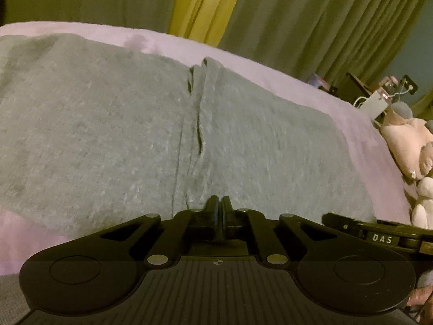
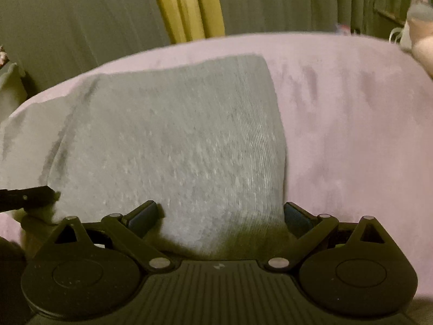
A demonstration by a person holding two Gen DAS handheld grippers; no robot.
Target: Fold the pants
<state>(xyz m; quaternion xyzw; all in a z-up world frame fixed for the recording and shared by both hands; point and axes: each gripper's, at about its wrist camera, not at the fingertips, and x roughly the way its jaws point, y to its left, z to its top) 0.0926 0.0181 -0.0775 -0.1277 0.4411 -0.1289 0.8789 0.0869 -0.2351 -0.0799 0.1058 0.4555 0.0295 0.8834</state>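
Note:
Grey knit pants (image 1: 108,135) lie flat on a lilac bedspread (image 1: 311,92), with a lengthwise fold gap (image 1: 199,124) running away from me. My left gripper (image 1: 219,203) is shut at the pants' near edge, and the cloth puckers where its tips pinch it. One of its black fingers (image 2: 29,197) shows at the left of the right wrist view, against the same edge. My right gripper (image 2: 219,214) stands open, jaws wide. The pants' narrow near end (image 2: 189,149) lies between the pads without touching them. The right gripper's black body (image 1: 379,237) sits close to the right of the left one.
Green and yellow curtains (image 1: 297,13) hang behind the bed. Pale plush toys (image 1: 408,146) lie at the bed's right edge, with small clutter and cables (image 1: 379,100) behind them. Bare bedspread (image 2: 351,135) stretches to the right of the pants.

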